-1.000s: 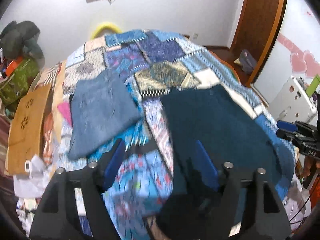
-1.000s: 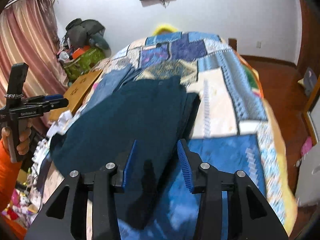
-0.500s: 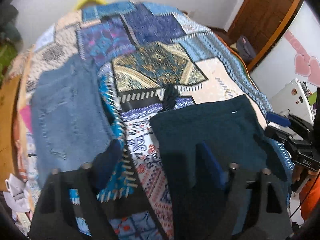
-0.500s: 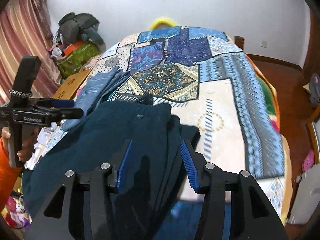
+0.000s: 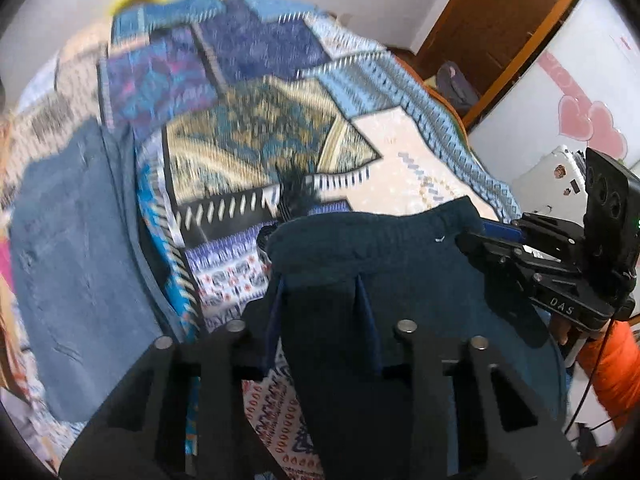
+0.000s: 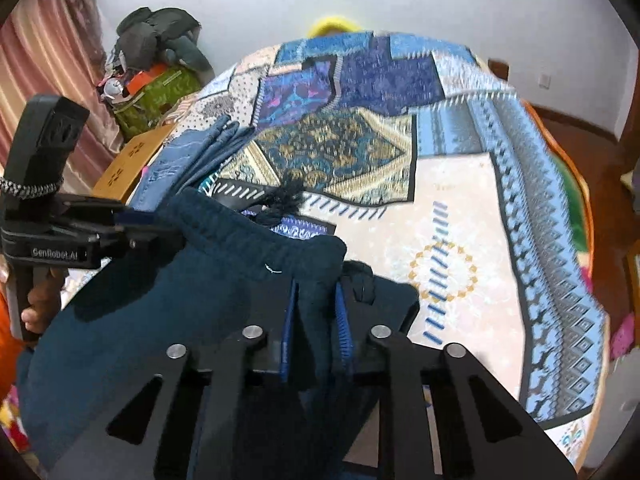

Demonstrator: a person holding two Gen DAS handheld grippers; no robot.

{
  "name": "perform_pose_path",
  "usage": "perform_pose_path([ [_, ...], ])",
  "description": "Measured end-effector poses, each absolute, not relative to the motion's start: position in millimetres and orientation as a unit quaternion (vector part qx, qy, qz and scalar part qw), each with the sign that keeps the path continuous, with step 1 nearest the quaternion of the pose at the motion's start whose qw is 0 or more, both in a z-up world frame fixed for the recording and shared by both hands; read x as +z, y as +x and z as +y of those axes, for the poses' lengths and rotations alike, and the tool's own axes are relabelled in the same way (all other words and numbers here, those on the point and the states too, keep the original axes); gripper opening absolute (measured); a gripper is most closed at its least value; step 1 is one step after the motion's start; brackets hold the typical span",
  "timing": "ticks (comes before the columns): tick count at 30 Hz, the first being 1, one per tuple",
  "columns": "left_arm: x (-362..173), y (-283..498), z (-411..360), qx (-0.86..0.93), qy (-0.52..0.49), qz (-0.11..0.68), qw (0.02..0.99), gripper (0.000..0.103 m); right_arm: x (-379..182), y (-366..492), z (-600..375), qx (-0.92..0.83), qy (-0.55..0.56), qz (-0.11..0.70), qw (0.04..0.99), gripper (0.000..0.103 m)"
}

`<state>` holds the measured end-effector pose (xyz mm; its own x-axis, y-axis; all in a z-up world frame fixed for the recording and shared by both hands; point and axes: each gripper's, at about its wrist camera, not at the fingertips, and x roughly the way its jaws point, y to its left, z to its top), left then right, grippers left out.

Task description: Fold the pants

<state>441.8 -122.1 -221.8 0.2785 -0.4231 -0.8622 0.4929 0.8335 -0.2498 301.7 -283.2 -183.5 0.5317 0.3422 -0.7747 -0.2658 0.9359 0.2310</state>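
Both claws, left claw and right claw, pinch the dark pants waistband at lower centre, lifted above the bed; thick bunched fabric may slip free, skewing the fold.

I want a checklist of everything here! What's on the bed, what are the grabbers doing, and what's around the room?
Surface: bed with a patchwork bedspread, blue, purple and gold patches.
Job's things: dark teal pants, waistband lifted, drawstring dangling at the far edge.
Clutter: folded blue jeans on the bed's left side.
Grippers: left gripper shut on the pants' waistband; right gripper shut on the waistband's other end.
Cables: thin black cable by the orange sleeve; wires hang under a wall screen.
Surroundings: pink curtain, green bag with a dark bundle on top, cardboard box, wooden door, pink heart stickers.
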Motion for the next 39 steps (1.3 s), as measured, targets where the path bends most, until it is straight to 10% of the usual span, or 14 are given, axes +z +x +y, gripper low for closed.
perform_pose_path([
  [22, -196, 434, -113, -0.246, 0.060, 0.529, 0.810, 0.051, -154, 278, -285, 0.142, 0.008, 0.445, 0.884, 0.019],
  [30, -170, 394, -105, -0.247, 0.069, 0.510, 0.821, 0.080, -122, 235, -282, 0.141, 0.019, 0.408, 0.902, 0.078],
  [39, -222, 382, -119, -0.264, 0.072, 0.615, 0.740, 0.085, -166, 215, -288, 0.143, 0.084, 0.483, 0.859, 0.081],
])
